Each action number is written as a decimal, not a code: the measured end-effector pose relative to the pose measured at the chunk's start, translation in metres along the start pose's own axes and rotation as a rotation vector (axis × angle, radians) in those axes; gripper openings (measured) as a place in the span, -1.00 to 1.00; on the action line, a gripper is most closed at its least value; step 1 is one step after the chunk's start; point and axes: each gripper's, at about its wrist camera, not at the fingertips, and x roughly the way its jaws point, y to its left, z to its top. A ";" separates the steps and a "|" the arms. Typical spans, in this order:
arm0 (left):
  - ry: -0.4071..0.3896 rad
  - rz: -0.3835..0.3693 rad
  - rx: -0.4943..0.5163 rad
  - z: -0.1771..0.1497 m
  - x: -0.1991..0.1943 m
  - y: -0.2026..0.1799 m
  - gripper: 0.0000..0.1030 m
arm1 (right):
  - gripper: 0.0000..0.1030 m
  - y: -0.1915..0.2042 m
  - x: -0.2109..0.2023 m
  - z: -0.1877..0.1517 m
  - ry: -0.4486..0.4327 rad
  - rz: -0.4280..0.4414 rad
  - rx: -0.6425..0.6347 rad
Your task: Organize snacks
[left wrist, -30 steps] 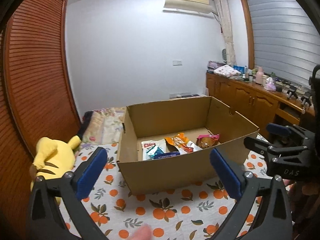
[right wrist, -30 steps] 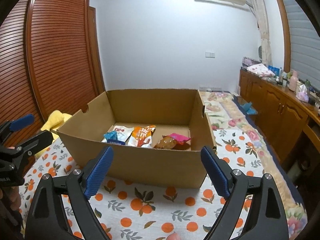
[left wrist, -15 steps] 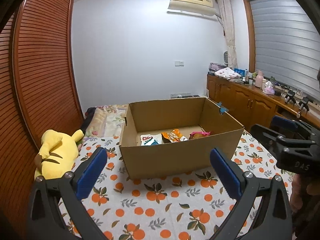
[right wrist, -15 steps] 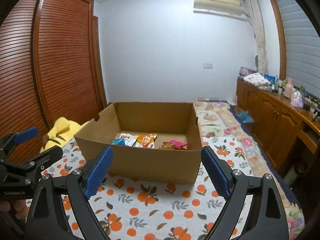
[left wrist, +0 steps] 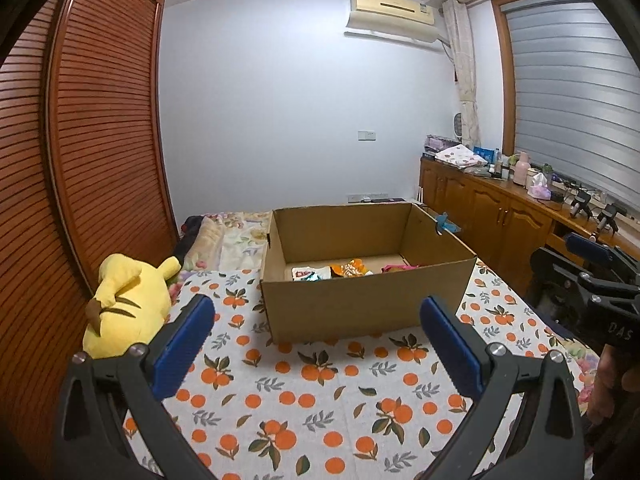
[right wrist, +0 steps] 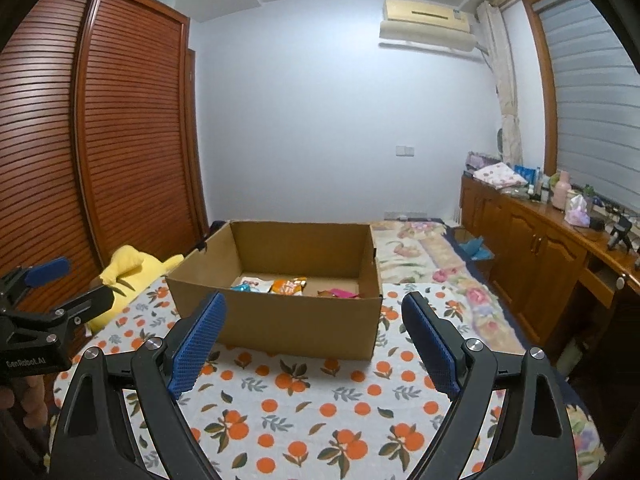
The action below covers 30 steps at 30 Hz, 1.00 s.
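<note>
An open cardboard box [left wrist: 368, 304] stands on a table with an orange-print cloth [left wrist: 304, 392]; it also shows in the right wrist view [right wrist: 296, 320]. Several snack packets lie inside: a white one [left wrist: 306, 273], an orange one [left wrist: 352, 269] and a pink one [left wrist: 396, 268]; they show too in the right wrist view [right wrist: 286, 286]. My left gripper [left wrist: 318, 344] is open and empty, well in front of the box. My right gripper [right wrist: 316, 340] is open and empty, also in front of the box.
A yellow plush toy [left wrist: 128, 308] lies at the table's left edge by a slatted wooden wardrobe [left wrist: 80, 200]. A wooden cabinet [right wrist: 540, 256] with bottles runs along the right wall. A bed with floral cover [right wrist: 416, 248] lies behind the box.
Both grippers have drawn back and up from the box, which now looks smaller and farther. Both stayed open and empty.
</note>
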 end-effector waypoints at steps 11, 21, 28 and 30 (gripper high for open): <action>0.011 0.011 -0.011 -0.012 -0.001 0.005 1.00 | 0.77 0.000 0.002 -0.012 0.015 -0.001 0.002; 0.020 0.009 -0.012 -0.012 -0.001 0.010 1.00 | 0.77 0.000 0.001 -0.014 0.018 0.004 0.003; 0.012 0.007 -0.022 -0.013 -0.003 0.010 1.00 | 0.77 -0.002 0.001 -0.015 0.015 0.007 0.011; 0.012 0.007 -0.021 -0.013 -0.003 0.009 1.00 | 0.77 -0.002 0.001 -0.016 0.015 0.005 0.012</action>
